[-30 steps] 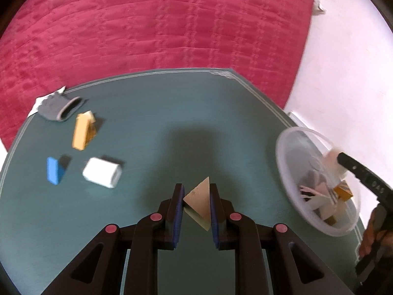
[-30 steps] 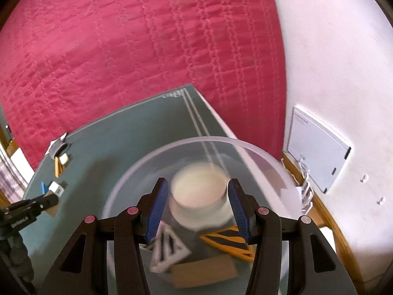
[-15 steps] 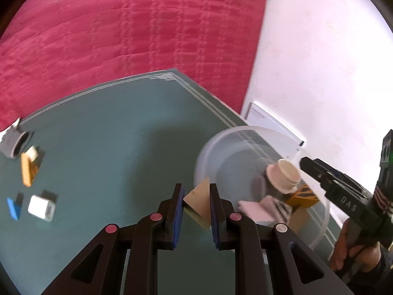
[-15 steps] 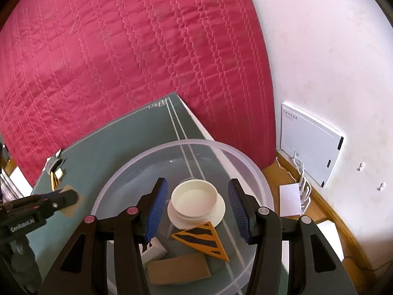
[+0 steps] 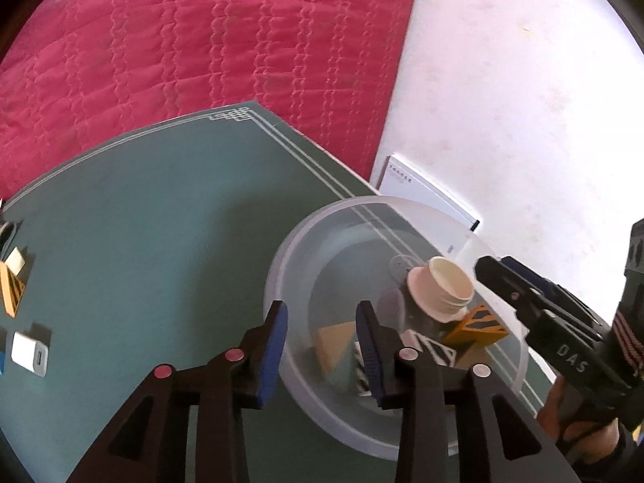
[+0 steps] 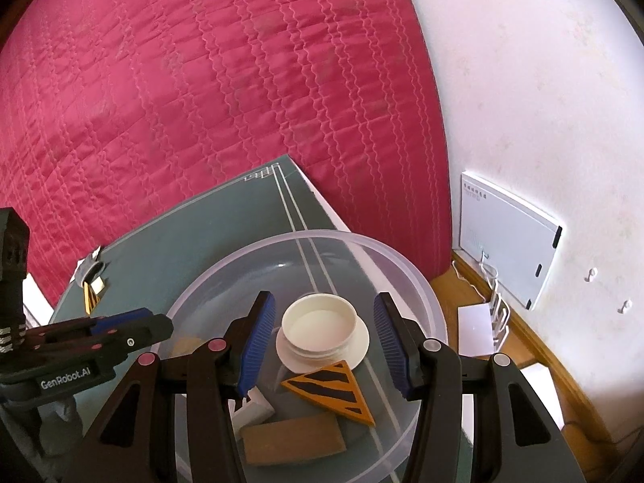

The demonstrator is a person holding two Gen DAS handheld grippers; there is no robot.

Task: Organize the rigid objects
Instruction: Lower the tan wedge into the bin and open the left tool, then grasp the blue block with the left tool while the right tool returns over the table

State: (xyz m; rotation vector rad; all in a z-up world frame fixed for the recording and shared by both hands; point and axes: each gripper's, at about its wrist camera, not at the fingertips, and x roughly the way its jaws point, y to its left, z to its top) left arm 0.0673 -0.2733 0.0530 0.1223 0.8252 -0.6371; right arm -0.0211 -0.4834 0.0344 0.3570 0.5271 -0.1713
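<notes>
Tan and blurred, the wedge (image 5: pixel 330 344) sits between the left gripper (image 5: pixel 322 346)'s blue pads, whose jaws are opening and no longer press it; it lies inside the clear bowl (image 5: pixel 281 277) near the rim, its lower part hard to make out through the plastic. Around it in the bowl are a cream lid (image 6: pixel 320 328), an orange striped triangle (image 6: pixel 334 388), a flat brown block (image 6: pixel 294 438) and a white piece (image 6: pixel 253 410) half hidden behind a finger. The right gripper (image 6: pixel 324 342) hangs over the bowl with its jaws apart, astride the lid without touching it, holding nothing. The bowl sits at the green mat (image 5: pixel 161 221)'s corner, its far edge reaching past the mat's white border lines. Wide bare mat lies to the left; at its far side a white plug (image 5: pixel 30 356) and a striped piece (image 5: pixel 11 294) are cut off by the frame. Beyond is a quilted red cover (image 5: pixel 201 48) and a white wall (image 5: pixel 523 100).
</notes>
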